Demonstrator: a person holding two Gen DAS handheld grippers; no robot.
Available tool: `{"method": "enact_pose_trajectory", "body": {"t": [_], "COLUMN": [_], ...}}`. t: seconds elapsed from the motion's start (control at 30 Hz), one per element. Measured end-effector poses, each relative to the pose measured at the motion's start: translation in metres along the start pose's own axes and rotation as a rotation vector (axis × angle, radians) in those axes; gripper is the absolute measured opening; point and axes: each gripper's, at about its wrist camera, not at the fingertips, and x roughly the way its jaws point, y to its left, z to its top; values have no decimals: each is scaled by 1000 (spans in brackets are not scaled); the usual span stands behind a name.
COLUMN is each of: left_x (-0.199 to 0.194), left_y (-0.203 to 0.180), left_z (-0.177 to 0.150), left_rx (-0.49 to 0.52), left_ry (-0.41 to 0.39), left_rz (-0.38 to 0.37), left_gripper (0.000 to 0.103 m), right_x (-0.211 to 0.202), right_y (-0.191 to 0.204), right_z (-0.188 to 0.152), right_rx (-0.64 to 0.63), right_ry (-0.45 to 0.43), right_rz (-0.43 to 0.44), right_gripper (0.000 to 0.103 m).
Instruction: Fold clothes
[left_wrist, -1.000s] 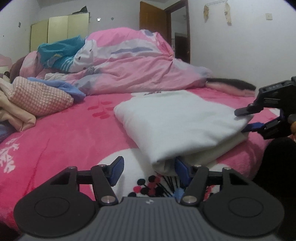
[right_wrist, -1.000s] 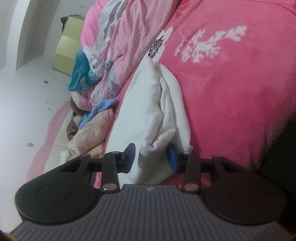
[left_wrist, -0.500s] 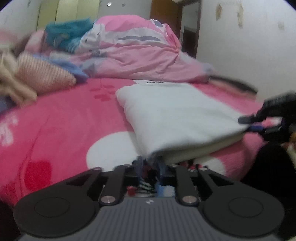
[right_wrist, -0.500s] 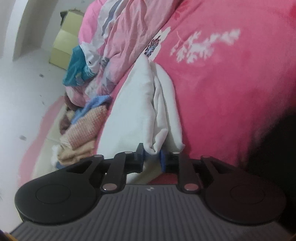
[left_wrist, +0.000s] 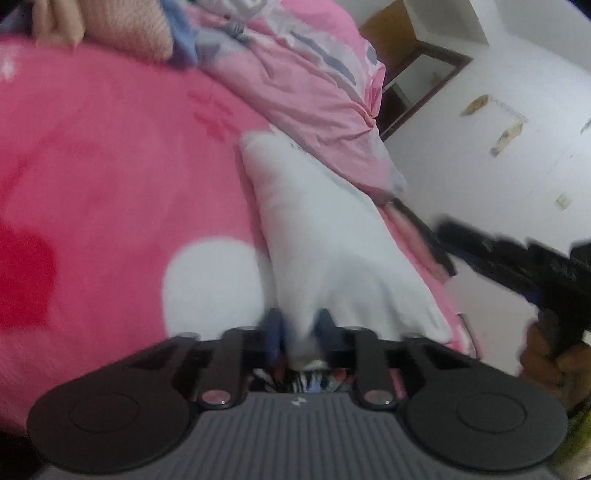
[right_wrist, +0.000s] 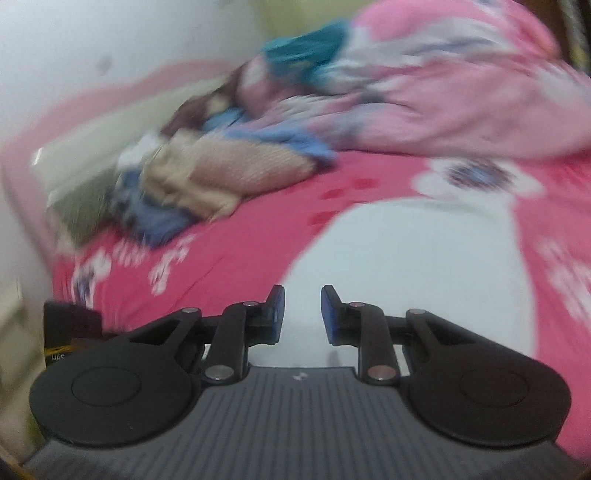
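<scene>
The white garment (left_wrist: 325, 236) lies folded on the pink bedspread (left_wrist: 110, 192), running away from the near edge of the bed toward the quilt (left_wrist: 314, 85). Its near corner is bunched between the pads of the left gripper (left_wrist: 298, 332), whose jaws have just been closing and now pinch the cloth. The right gripper (right_wrist: 298, 312) sits over white fabric with its jaws a little apart; the frame is blurred, and I cannot tell whether any cloth is caught between them.

To do this step well, I judge both corners should be lifted together and level, so the layers do not slide apart, and carried over in one smooth arc. The left pinch takes a thick bunch; a firm hold matters, since loose layers could slip out.

A heap of other clothes (right_wrist: 207, 177) lies near the quilt, well apart from the garment.

A dark box (right_wrist: 70, 332) at the left edge of the right view bears pale letters, too blurred to read. No other writing shows.
</scene>
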Motion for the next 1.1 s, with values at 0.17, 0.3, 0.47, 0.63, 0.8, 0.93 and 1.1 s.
{"method": "enact_pose_trajectory", "body": {"t": [0.17,0.3,0.47,0.63,0.8,0.93,1.1], "left_x": [-3,-3,-3,-1,-1,-1,0], "left_y": [4,9,11,17,22,26,29], "left_z": [-9,-8,-12,-12,-13,-13,-12], "left_rx": [4,7,25,14,11,6,7], "left_ry": [-27,-28,-33,-31,-25,-21,-21], "left_rz": [-35,-65,-88,-113,-134,-149,-156], "left_gripper": [14,13,13,13,13,13,14], "right_x": [60,126,193,246,280,261,202], "right_y": [35,54,53,18,-20,-29,11], "right_z": [18,25,44,78,107,130,127], "right_rx": [-259,-561,-865,-873,-850,-746,-688], "right_ry": [90,309,507,576,562,495,405], "right_rz": [25,64,41,-46,-317,-350,-191], "right_gripper": [19,15,7,3,5,5,5]}}
